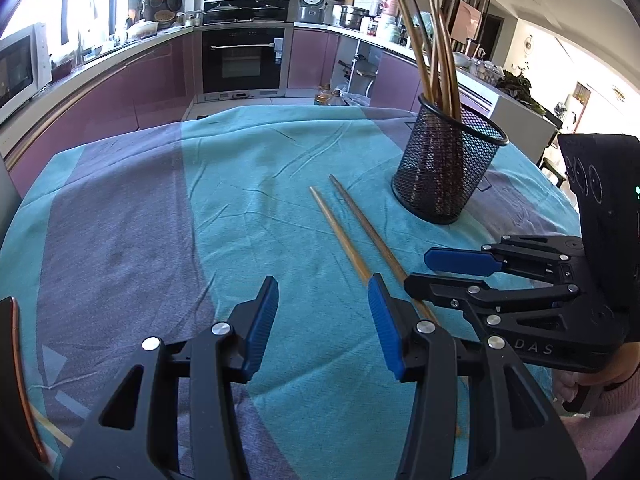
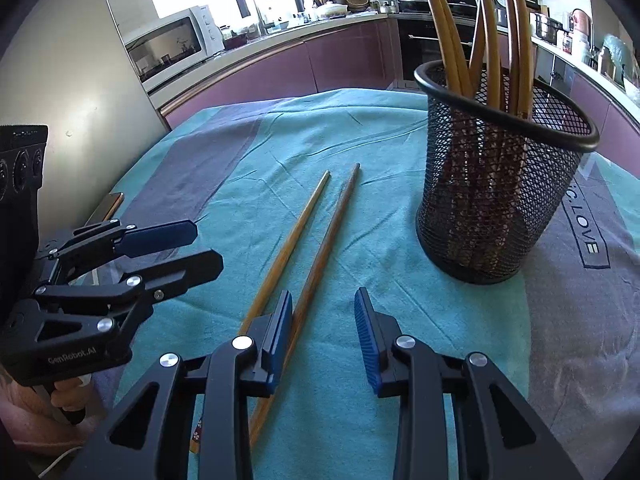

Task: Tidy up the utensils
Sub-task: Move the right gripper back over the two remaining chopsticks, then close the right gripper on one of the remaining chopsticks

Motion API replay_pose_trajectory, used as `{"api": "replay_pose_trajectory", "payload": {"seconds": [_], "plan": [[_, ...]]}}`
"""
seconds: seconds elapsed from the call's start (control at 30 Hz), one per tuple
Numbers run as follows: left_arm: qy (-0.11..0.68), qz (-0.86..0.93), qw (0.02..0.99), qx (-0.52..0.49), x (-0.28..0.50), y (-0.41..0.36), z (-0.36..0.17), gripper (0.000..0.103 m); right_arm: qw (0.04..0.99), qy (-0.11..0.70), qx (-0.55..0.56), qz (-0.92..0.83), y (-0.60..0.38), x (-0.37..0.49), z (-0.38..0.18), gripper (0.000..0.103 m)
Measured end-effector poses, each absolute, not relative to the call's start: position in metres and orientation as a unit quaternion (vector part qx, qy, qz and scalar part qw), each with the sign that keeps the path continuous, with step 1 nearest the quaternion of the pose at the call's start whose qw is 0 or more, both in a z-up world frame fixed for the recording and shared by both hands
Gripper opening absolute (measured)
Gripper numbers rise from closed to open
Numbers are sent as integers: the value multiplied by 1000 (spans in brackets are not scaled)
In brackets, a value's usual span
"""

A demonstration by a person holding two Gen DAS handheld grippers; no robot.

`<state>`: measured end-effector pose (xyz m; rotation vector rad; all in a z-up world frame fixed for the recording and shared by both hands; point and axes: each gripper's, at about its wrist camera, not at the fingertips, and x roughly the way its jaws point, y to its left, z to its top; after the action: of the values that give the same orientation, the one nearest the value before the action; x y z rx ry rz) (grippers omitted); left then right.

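Observation:
Two wooden chopsticks [image 1: 352, 236] [image 2: 304, 248] lie side by side on the teal and grey cloth. A black mesh holder [image 1: 444, 164] [image 2: 496, 184] stands upright to their right with several chopsticks [image 1: 436, 52] [image 2: 488, 28] in it. My left gripper [image 1: 324, 320] is open and empty, low over the cloth, its right finger over the near ends of the loose chopsticks. My right gripper [image 2: 324, 332] is open and empty, its left finger resting over the darker chopstick. Each gripper shows in the other's view: the right one [image 1: 424, 272], the left one [image 2: 204, 248].
A phone [image 2: 110, 206] lies at the cloth's left edge. The table's far edge drops to a kitchen with purple cabinets [image 1: 132, 88], an oven [image 1: 240, 60] and a microwave [image 2: 172, 46]. A grey wall panel [image 2: 80, 92] stands close on the left.

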<state>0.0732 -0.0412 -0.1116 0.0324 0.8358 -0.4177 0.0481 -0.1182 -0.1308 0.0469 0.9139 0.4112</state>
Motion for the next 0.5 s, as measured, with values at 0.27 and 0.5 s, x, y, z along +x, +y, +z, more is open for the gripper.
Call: {"api": "replay_pose_trajectory", "payload": {"seconds": [0.27,0.5], "plan": [[410,-224,884,30,73,-58,-117,46,875,440,28,199,-127,49,-131,30],[431,-217,875,47,80,-69,-127,45,874,441,35,199,-134,49,-132,30]]}}
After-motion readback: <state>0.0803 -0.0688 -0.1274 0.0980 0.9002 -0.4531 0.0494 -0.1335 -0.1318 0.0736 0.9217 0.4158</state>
